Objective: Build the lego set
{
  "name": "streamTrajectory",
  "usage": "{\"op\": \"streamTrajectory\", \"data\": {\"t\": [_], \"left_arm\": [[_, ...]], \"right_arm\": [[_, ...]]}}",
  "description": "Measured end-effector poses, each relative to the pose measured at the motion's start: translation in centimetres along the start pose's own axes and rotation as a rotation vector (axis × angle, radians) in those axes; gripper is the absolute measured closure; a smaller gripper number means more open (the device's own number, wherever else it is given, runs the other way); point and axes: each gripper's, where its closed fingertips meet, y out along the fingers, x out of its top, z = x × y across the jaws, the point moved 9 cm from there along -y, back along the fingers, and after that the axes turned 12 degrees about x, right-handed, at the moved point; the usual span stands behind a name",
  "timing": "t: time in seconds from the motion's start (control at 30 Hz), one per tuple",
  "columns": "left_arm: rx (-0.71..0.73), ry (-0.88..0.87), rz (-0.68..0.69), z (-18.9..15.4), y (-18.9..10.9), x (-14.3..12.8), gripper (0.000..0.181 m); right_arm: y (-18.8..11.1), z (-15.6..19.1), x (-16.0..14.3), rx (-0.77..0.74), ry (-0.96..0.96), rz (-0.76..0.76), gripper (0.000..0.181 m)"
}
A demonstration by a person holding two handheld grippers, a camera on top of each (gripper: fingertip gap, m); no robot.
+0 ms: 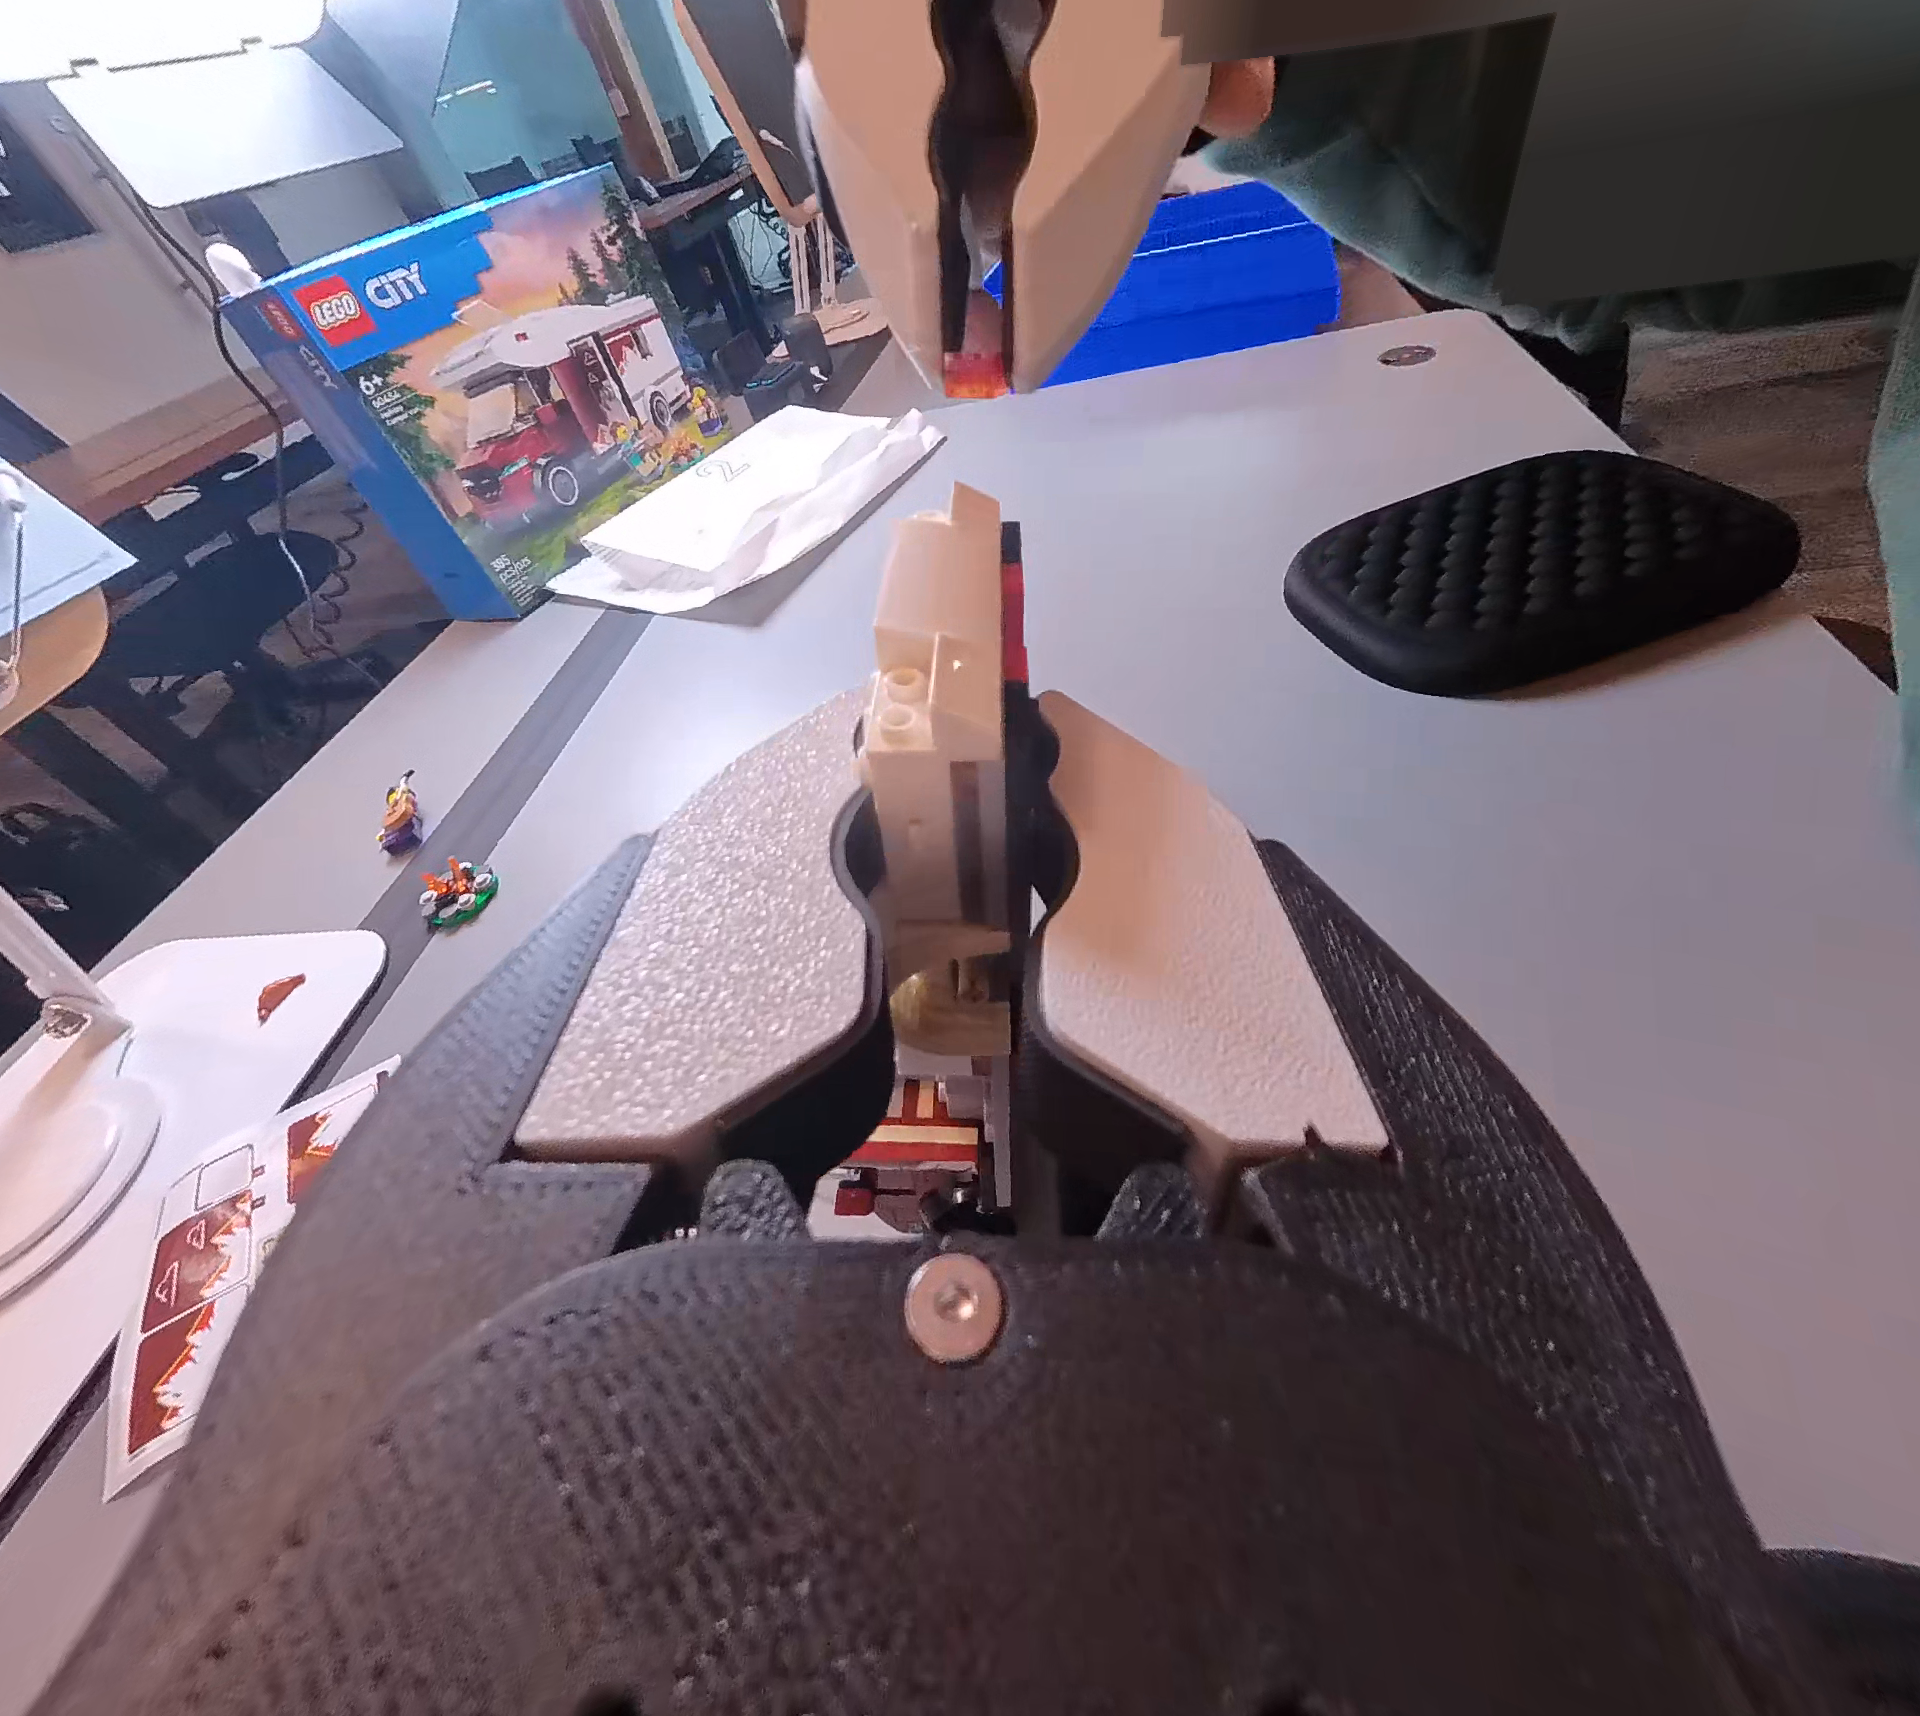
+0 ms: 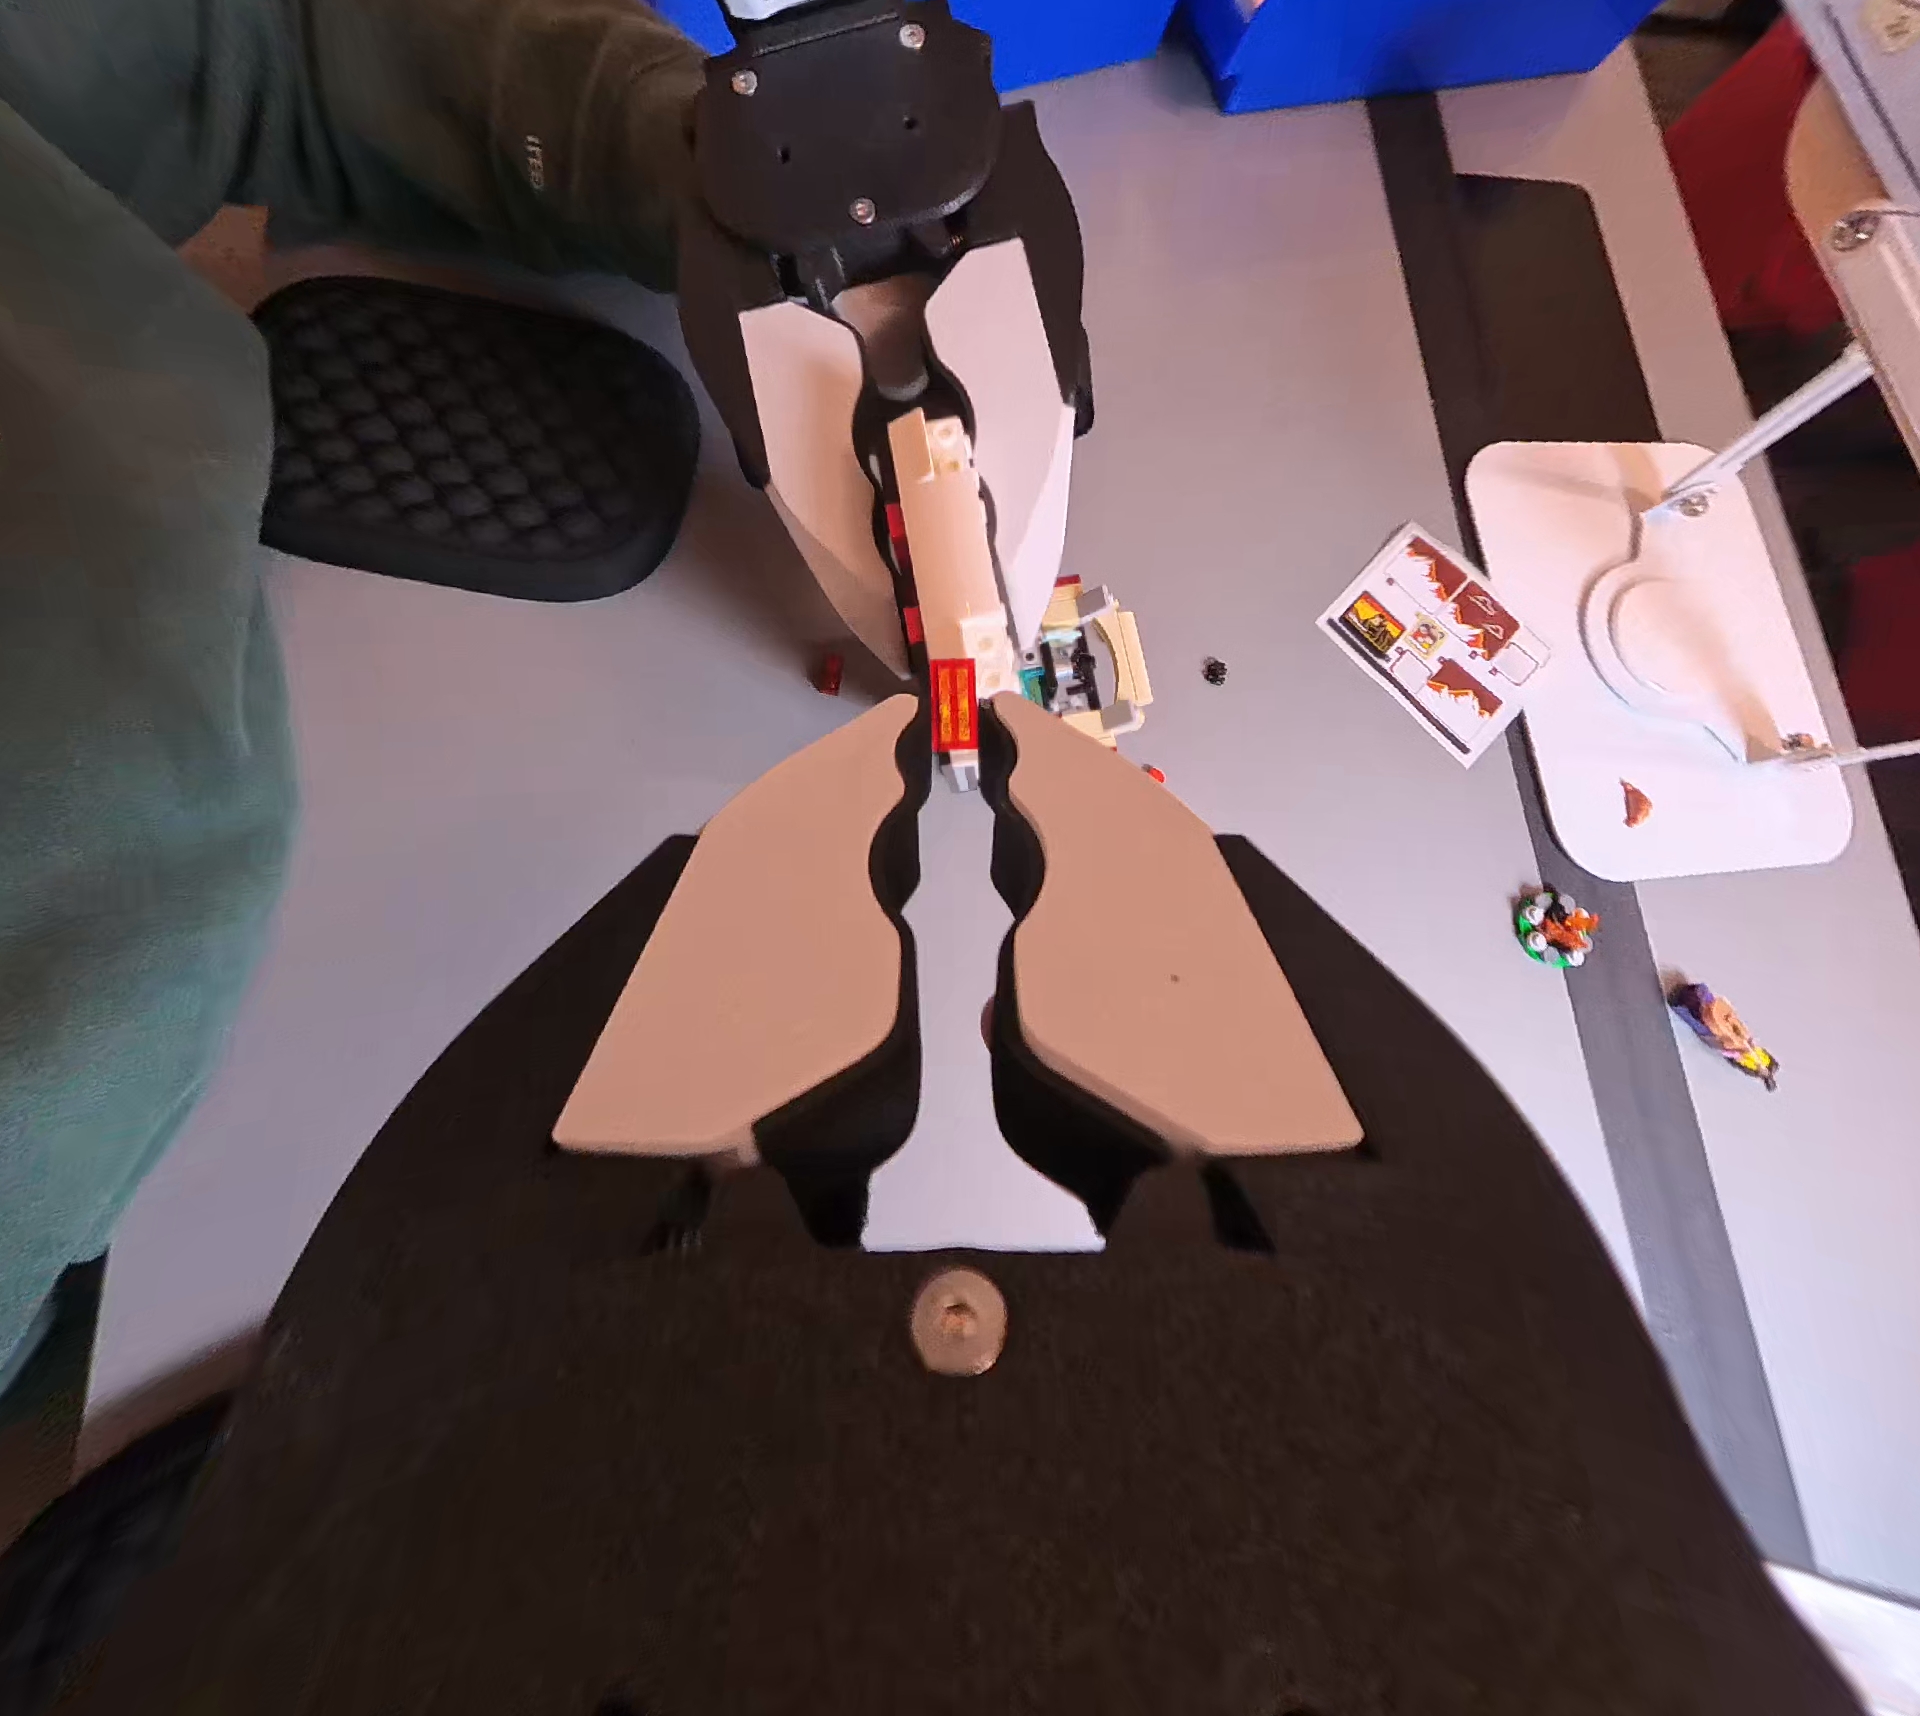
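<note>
The right hand-held gripper (image 2: 954, 716) is almost closed and pinches a small red piece (image 2: 954, 705) at its very tips. The left hand-held gripper (image 1: 1023, 721) is closed on a white and red wall section (image 1: 940, 658) of the camper, which it holds up in the air, above the grey surface (image 1: 1455, 939). In the left wrist view there is a small gap between the red piece and the top edge of the wall section.

I think the step in hand is to press this piece onto that edge. To do it well, the piece should first be lined up with the edge and then pushed straight, while the left side holds firm. The hold on the piece is very shallow, so a tilted push may make it slip out.

Another part of the build (image 2: 1086, 658) lies on the surface just below, and the sticker sheet (image 2: 1429, 638) lies further away.
</note>
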Motion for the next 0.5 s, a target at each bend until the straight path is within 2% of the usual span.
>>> {"op": "streamTrajectory", "data": {"t": [0.17,0.33,0.5], "left_arm": [[-0.007,-0.002,-0.002,0.0,0.0,0.0,0.158],[-0.013,-0.011,-0.008,0.1,-0.2,-0.1,0.158],[-0.022,-0.018,-0.014,0.3,-0.3,-0.2,0.158]], "right_arm": [[0.8,-1.3,1.7,0.069,0.006,0.113,0.173],[1.7,-2.1,2.1,0.129,0.035,0.214,0.173],[2.2,-2.4,2.5,0.15,0.048,0.247,0.173]]}}
